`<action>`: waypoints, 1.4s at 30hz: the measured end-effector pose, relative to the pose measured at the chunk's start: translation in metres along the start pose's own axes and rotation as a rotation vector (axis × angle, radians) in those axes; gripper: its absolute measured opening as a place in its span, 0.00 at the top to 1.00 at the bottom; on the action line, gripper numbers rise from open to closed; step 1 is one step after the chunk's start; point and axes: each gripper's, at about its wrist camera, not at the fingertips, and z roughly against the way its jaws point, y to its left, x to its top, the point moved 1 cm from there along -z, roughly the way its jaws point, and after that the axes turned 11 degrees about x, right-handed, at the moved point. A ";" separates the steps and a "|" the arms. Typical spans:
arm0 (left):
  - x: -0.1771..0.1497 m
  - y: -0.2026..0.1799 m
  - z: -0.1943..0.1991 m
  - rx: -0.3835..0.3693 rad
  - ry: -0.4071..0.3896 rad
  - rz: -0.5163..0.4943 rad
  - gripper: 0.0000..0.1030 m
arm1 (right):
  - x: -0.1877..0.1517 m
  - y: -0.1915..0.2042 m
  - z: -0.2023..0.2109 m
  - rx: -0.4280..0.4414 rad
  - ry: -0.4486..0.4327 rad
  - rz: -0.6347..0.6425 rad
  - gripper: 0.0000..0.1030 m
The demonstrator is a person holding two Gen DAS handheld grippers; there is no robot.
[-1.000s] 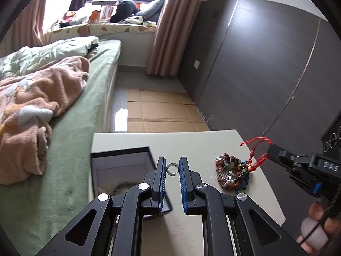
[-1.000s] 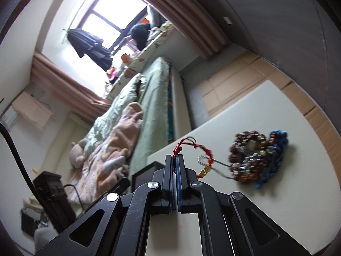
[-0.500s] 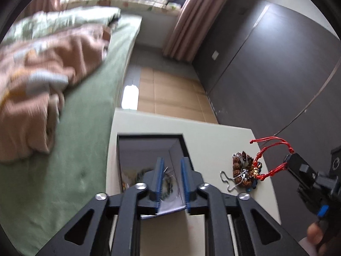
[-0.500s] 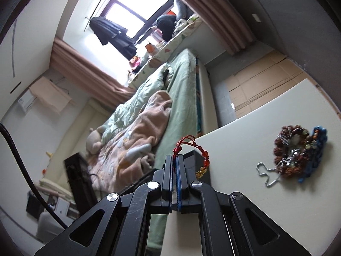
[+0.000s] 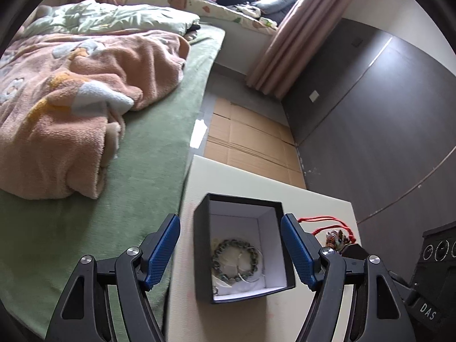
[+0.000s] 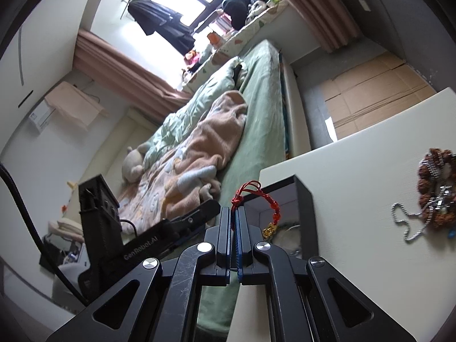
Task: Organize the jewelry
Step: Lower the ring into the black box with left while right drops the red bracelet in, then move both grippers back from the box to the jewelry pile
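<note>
**Red cord bracelet at the box, pinched by its knot**

Right tool [image 6: 233,213], lower centre of its view: clenched on the knot of the red cord bracelet [image 6: 258,196]. Red beads and a gold charm dangle over the open black box [image 6: 306,213]. Cord looks light and limp and will likely swing; the knot seems the surest place to hold.

Left tool [image 5: 230,245]: released, jaws wide apart on either side of the box [image 5: 203,245], lower centre. Inside, a green bead bracelet [image 5: 236,262] with thin rings.

Right edge of the right view: a tangled pile of jewelry [image 6: 436,193] on the pale surface [image 6: 356,193]. Its loose silver chain looks slippery and likely to snag.
</note>
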 end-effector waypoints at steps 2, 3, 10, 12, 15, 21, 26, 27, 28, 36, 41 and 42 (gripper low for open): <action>0.000 0.003 0.000 0.010 -0.003 0.006 0.28 | 0.000 0.001 -0.007 0.012 0.023 0.004 0.93; 0.001 0.004 -0.001 0.015 -0.003 0.008 0.28 | 0.000 0.001 -0.012 0.004 0.051 0.001 0.88; -0.003 -0.004 -0.003 0.016 0.003 -0.008 0.28 | 0.001 -0.016 0.011 -0.091 0.011 -0.036 0.27; -0.005 -0.009 -0.004 0.011 0.007 -0.017 0.28 | 0.002 -0.022 0.023 -0.097 -0.010 -0.052 0.27; -0.011 -0.021 -0.004 0.006 0.007 -0.043 0.28 | 0.003 -0.028 0.044 -0.138 -0.041 -0.064 0.27; -0.023 -0.047 -0.003 0.013 -0.018 -0.107 0.28 | 0.009 -0.032 0.075 -0.177 -0.094 -0.067 0.27; -0.035 -0.071 -0.006 0.009 -0.022 -0.143 0.28 | 0.013 -0.040 0.100 -0.196 -0.122 -0.083 0.27; -0.036 -0.076 -0.006 0.008 -0.022 -0.151 0.28 | 0.014 -0.042 0.105 -0.203 -0.128 -0.088 0.27; -0.039 -0.083 -0.007 0.007 -0.024 -0.164 0.28 | 0.015 -0.045 0.111 -0.210 -0.134 -0.094 0.27; -0.048 -0.108 -0.009 0.002 -0.042 -0.199 0.28 | 0.018 -0.071 0.158 -0.291 -0.191 -0.146 0.27; -0.052 -0.119 -0.014 -0.004 -0.045 -0.214 0.28 | 0.019 -0.087 0.187 -0.341 -0.218 -0.183 0.27; -0.052 -0.121 -0.014 -0.005 -0.045 -0.220 0.28 | 0.020 -0.090 0.190 -0.353 -0.220 -0.190 0.27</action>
